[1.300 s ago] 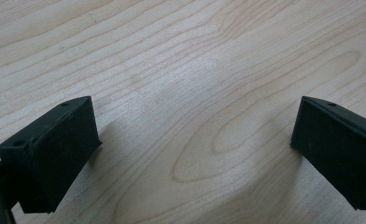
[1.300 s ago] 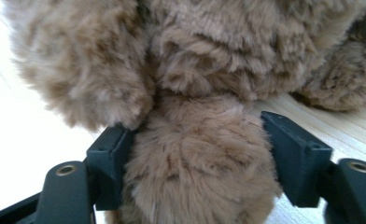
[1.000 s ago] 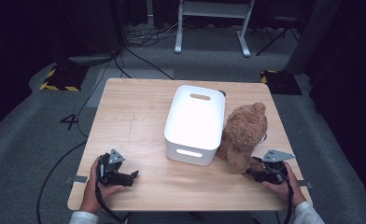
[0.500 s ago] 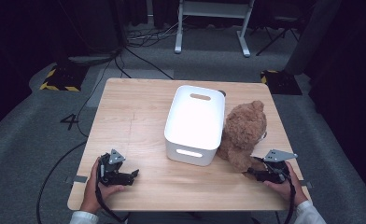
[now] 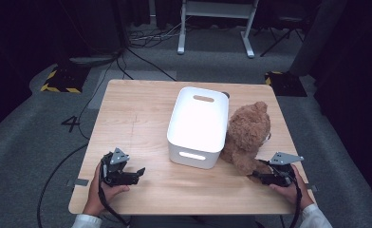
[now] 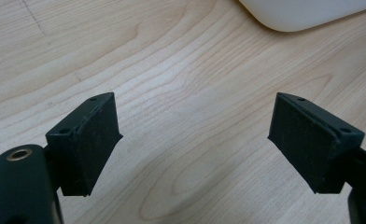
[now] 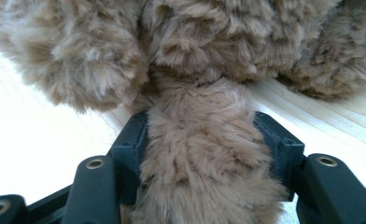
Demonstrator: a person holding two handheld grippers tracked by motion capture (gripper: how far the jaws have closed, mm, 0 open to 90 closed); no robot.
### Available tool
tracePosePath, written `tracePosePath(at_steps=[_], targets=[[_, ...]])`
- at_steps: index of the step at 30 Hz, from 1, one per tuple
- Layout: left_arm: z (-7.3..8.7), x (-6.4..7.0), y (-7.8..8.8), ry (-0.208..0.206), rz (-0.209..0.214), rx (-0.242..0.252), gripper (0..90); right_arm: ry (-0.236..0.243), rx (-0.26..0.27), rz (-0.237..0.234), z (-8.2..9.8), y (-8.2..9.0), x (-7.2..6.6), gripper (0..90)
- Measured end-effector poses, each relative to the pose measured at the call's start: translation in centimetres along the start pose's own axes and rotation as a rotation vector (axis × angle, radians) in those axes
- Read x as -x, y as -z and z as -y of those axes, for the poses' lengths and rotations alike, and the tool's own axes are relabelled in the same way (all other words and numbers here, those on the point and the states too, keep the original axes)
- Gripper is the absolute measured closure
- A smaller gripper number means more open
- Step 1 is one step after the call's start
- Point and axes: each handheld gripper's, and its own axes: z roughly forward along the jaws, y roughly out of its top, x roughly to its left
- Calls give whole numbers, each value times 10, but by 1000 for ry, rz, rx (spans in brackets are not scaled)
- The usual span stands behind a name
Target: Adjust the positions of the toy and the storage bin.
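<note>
Little has shifted since a second ago. Right claw [image 7: 200, 140] grips the teddy bear's [image 5: 246, 135] leg — its pads buried in fur. Left claw [image 6: 195, 140] gapes over bare counter [image 5: 136, 114]; the white bin [image 5: 198, 126] hides the bear's side.

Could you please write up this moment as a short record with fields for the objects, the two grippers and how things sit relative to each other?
Surface: wooden table
Objects: white bin, open side up; brown teddy bear
Bear position: lying against the bin's right side, touching it
Left gripper: jaws open, nothing between them, over bare wood near the table's front left
Right gripper: jaws closed on one furry limb of the bear
Bin contents: none visible
</note>
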Motion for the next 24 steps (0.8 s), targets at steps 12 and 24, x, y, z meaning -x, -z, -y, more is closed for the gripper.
tracePosePath(at_steps=[12,24], targets=[[-25,4,13,-12,13,79,167,0,-6,-2,1,-1,1,428],[-70,10,23,3,39,209,182,2,-5,-2,3,0,3,429]])
